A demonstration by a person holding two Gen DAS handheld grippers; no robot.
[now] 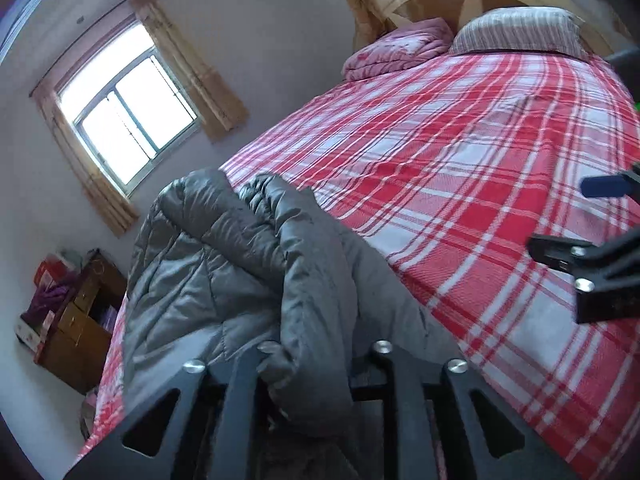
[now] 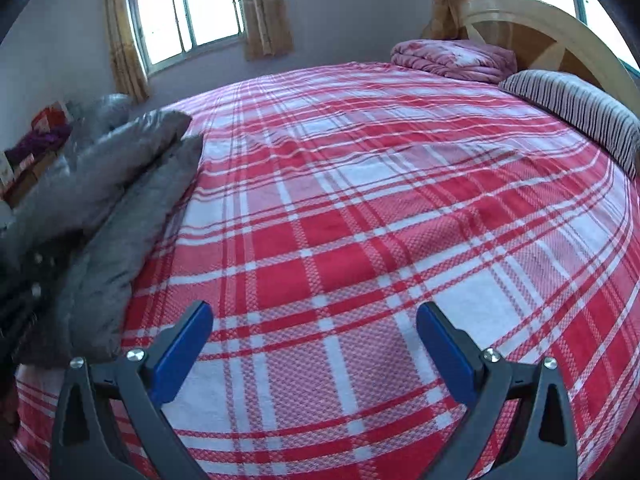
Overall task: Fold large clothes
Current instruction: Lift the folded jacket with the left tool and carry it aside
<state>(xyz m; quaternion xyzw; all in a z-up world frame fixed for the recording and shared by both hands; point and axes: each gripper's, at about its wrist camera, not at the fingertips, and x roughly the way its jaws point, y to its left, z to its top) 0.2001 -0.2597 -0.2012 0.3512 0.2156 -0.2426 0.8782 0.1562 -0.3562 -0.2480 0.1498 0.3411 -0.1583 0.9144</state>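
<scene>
Left claw point(image 1: 316, 364) pinching grey puffer jacket point(image 1: 224, 264), lower left of frame. Right claw point(image 2: 314, 320) spread wide over plaid bed point(image 2: 360, 200).

left wrist: low, near jacket point(image 1: 240, 264) | right wrist: above bed point(image 2: 360, 200) | shared: both

Legible text, labels, brands, numbers, signs: none in either view

Red cardboard box point(image 1: 47, 276) on the brown wooden cabinet point(image 1: 76, 328): surface printing present, too small and blurred to read

Grey quilted padded jacket point(image 1: 224, 264): no readable tag or logo

Red-and-white plaid bedspread point(image 2: 360, 208): woven pattern only, no lettering
</scene>
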